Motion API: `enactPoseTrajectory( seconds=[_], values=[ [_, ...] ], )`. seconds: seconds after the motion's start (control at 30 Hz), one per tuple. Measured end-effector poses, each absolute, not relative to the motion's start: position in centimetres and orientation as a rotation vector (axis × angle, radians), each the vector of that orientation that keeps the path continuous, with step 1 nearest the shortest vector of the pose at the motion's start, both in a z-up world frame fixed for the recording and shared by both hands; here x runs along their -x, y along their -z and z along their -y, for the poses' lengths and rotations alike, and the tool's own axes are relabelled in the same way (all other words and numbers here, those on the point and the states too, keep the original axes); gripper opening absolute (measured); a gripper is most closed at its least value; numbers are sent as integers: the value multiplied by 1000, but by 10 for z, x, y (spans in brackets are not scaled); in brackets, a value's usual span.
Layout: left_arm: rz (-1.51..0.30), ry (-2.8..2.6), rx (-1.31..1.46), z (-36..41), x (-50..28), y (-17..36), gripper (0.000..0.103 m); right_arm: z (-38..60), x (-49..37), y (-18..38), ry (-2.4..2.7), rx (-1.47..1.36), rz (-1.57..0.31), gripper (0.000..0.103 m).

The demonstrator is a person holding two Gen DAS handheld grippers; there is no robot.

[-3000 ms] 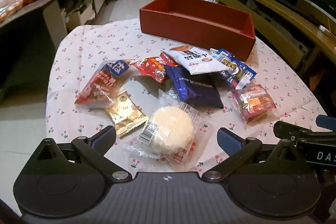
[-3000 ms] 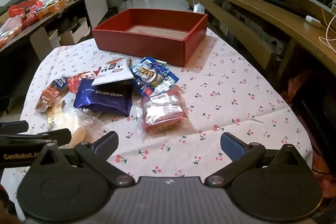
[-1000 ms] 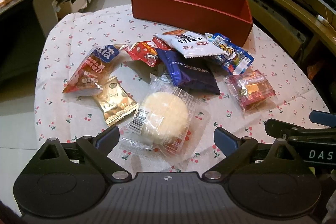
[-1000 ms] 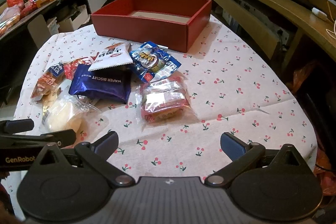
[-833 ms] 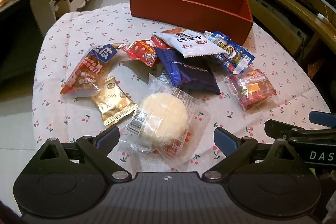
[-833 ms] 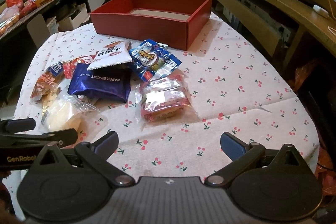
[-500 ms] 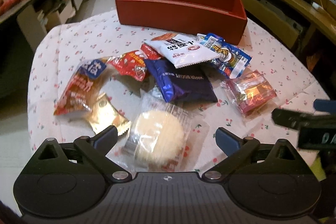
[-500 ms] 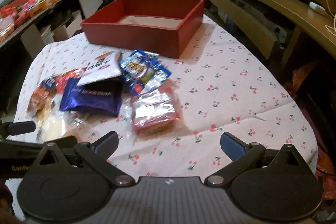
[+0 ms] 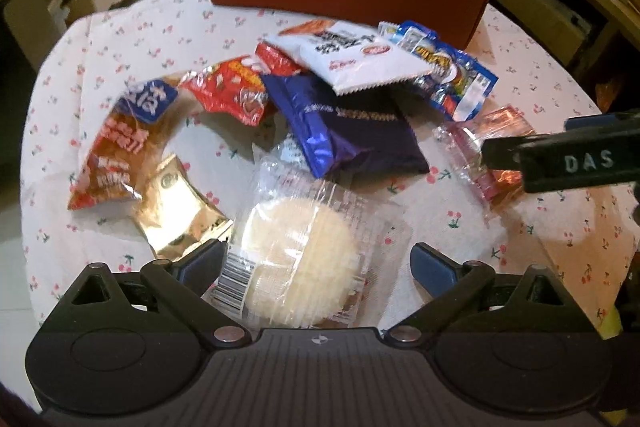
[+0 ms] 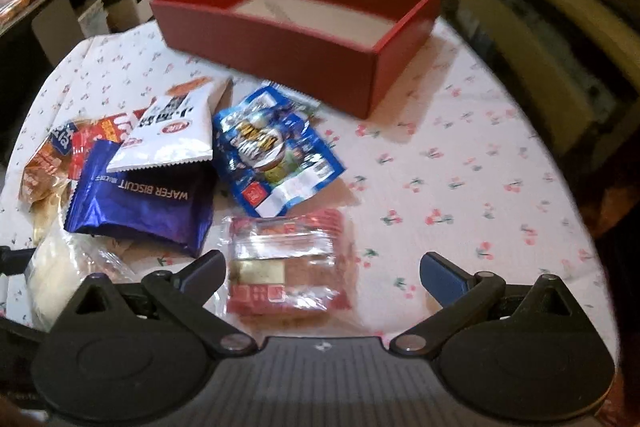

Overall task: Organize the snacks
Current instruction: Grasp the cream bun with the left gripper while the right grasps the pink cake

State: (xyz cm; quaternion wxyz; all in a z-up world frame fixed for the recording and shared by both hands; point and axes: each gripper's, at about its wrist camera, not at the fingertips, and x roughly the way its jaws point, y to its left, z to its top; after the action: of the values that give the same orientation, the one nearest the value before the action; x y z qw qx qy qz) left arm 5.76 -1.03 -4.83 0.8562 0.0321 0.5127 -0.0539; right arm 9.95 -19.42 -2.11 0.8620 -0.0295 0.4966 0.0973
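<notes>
1. A round table (image 9: pixel 120 39) under a white cloth printed with small cherries stands in a cluttered room, with wooden benches to the right and loaded shelves far left.
2. An open red cardboard box (image 10: pixel 296 55) sits at the far side of the table, nothing visible inside it; the snacks lie in a loose heap between it and the claws.
3. The left claw (image 9: pixel 316 261) is spread wide with nothing in it, and the round pale cake in a clear wrapper (image 9: pixel 300 279) lies directly between its fingers, its barcode end by the left finger.
4. The right claw (image 10: pixel 324 273) is likewise wide open and unladen, with the flat red cake in a clear wrapper (image 10: pixel 288 263) just ahead of it, towards the left finger, long axis running left to right.
5. Each claw is nearest its own packet, so either pick looks short.
6. The dark blue foil wafer biscuit pack (image 10: pixel 140 203) touches the round cake's far edge; the red cake has open cloth on its right.
7. The path to the box crosses the white sachet (image 9: pixel 360 57) and the blue printed packet (image 10: pixel 276 155).
</notes>
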Motion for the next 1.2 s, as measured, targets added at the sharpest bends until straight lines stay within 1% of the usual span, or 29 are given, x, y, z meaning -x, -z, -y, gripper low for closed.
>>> enactPoseTrajectory(
  seconds=[0.13,0.2,0.27,0.3,0.33,0.37,0.4,0.43,0.6,0.77,1.2],
  values=[
    [-1087,113,-71,10,-60,53,102,188,-111,38,-233,66,-1100,103],
    [-1088,119,-82,13,-62,54,102,185,-111,39,-233,90,-1088,103],
    [-1085,117,-93,14,-61,54,99,184,-110,38,-238,87,-1084,103],
    [-1081,119,-99,14,-61,53,96,184,-108,36,-242,88,-1081,101],
    [-1078,118,-105,13,-61,52,93,185,-106,34,-244,92,-1080,94],
    [-1076,115,-105,12,-60,51,91,185,-103,32,-247,95,-1076,91],
    [-1073,111,-100,10,-60,50,86,186,-100,30,-253,94,-1074,84],
    [-1070,107,-93,8,-59,48,81,187,-97,28,-258,91,-1072,80],
    [-1065,97,-39,-4,-55,42,67,188,-84,25,-289,66,-1091,75],
    [-1068,106,-55,1,-52,41,66,193,-70,22,-329,0,-1112,70],
    [-1074,141,-27,1,-43,38,65,200,-48,8,-325,-43,-1077,66]
  ],
)
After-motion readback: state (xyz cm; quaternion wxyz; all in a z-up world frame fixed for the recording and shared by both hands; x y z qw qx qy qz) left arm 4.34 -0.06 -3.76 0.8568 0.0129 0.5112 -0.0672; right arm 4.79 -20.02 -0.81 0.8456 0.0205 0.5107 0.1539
